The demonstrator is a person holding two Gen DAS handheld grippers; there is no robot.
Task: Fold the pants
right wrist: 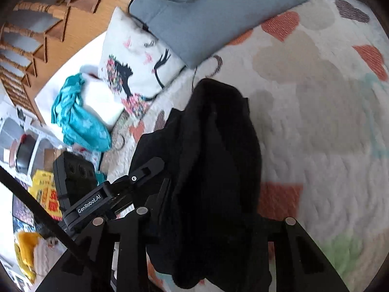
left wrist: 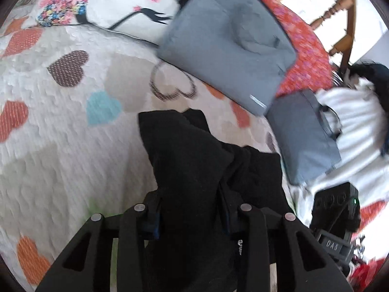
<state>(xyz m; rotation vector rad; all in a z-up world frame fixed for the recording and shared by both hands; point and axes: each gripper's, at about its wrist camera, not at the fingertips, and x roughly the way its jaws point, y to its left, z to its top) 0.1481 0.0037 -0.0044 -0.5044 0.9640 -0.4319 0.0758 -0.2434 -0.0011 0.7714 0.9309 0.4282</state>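
1. Heart-patterned quilt (left wrist: 60,146) is covering the bed beneath both grippers.
2. Left gripper (left wrist: 192,209) is pinching a bunch of the black pants (left wrist: 194,150), its jaws narrowed onto the cloth.
3. Right gripper (right wrist: 209,216) is clamping the pants (right wrist: 218,146) too, fabric draping over its fingers and hiding them.
4. Pants are hanging bunched above the quilt.
5. Beyond, a grey bag (left wrist: 226,41) is lying beside a pillow (left wrist: 116,2).

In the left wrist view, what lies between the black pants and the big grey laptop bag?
Only bare heart-print quilt: nothing sits between the black pants and the grey laptop bag in the left wrist view.
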